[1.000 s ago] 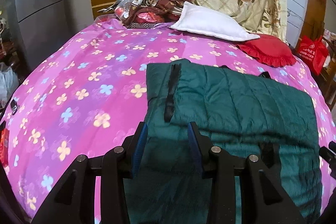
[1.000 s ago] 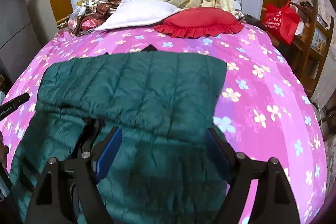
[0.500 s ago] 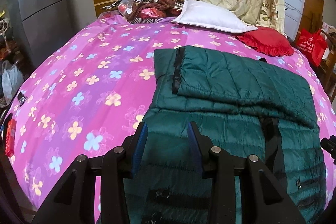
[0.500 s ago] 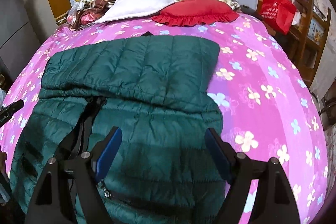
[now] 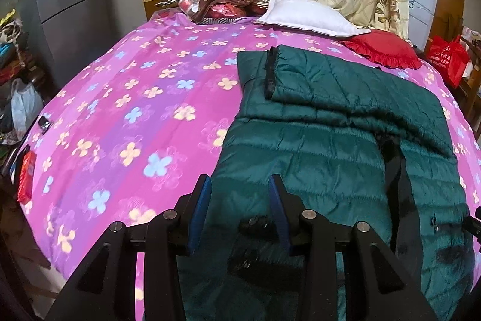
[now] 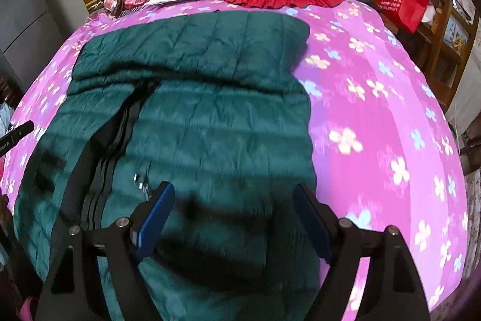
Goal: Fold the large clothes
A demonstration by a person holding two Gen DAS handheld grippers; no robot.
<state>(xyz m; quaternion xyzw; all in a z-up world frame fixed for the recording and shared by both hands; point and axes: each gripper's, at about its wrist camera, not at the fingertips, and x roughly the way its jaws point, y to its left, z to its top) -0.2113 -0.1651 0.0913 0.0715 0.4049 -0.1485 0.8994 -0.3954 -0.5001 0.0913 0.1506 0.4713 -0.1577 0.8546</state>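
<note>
Hovering apart and empty, the left gripper (image 5: 239,211) and right gripper (image 6: 233,223) have the jacket (image 6: 216,128) on the bed (image 6: 390,110) just ahead; slick padding (puffy) could slip, springing the fold open.

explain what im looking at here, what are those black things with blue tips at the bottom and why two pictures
Those are hand-held tongs, one in each of a person's hands, each carrying a camera that looks out along its two fingers. One picture comes from the left tongs, the other from the right tongs. Both are open and hold nothing. They hover over a green quilted jacket, partly folded, on a bed with a pink flowered sheet. At the bed's far end lie a white pillow and a red cushion.
</note>
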